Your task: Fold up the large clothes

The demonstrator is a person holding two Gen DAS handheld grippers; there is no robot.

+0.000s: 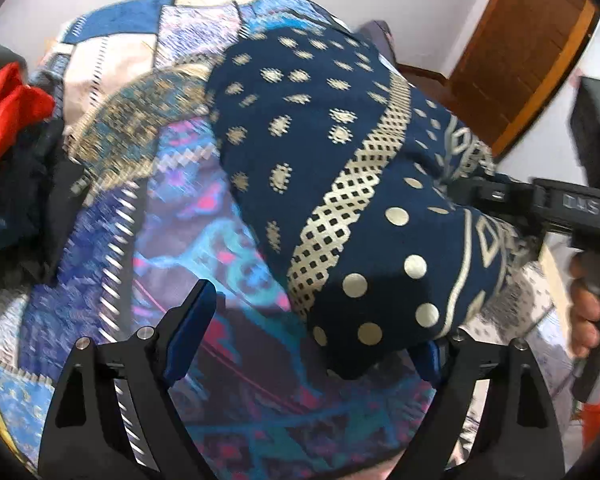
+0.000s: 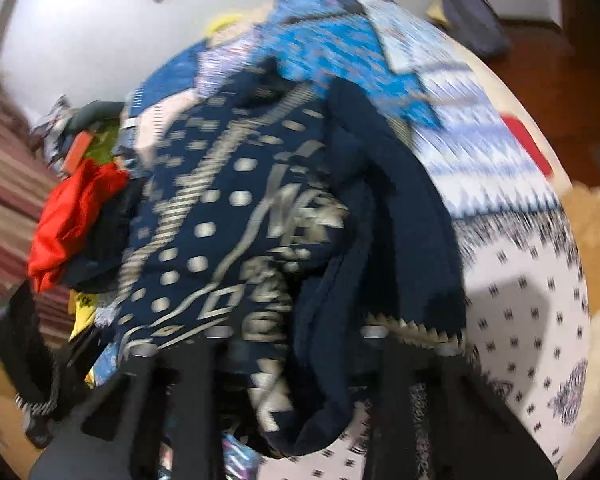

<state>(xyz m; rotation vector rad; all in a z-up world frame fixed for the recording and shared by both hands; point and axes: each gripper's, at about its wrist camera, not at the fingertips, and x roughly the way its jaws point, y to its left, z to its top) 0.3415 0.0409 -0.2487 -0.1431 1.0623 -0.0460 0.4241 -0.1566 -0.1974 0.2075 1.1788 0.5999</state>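
A navy garment (image 1: pixel 332 152) with cream dots and a lattice band lies heaped on a patchwork bedspread (image 1: pixel 204 240). My left gripper (image 1: pixel 316 320) stands open over the spread. Its left pad (image 1: pixel 188 336) is bare, and the garment's lower end hangs over its right pad (image 1: pixel 430 354). In the left wrist view, my right gripper (image 1: pixel 496 196) reaches in from the right with a hand (image 1: pixel 586 308) on its handle, clamped on the garment's edge. The blurred right wrist view shows the bunched garment (image 2: pixel 228 232) running down between the right gripper's (image 2: pixel 300 392) dark fingers.
A pile of red cloth (image 1: pixel 8 108) and dark clothes sits at the bed's left side, with the red cloth (image 2: pixel 76 216) also visible in the right wrist view. A wooden door (image 1: pixel 520 40) stands behind. A white patterned sheet (image 2: pixel 532 320) covers the bed's right side, with wooden floor (image 2: pixel 560 60) beyond it.
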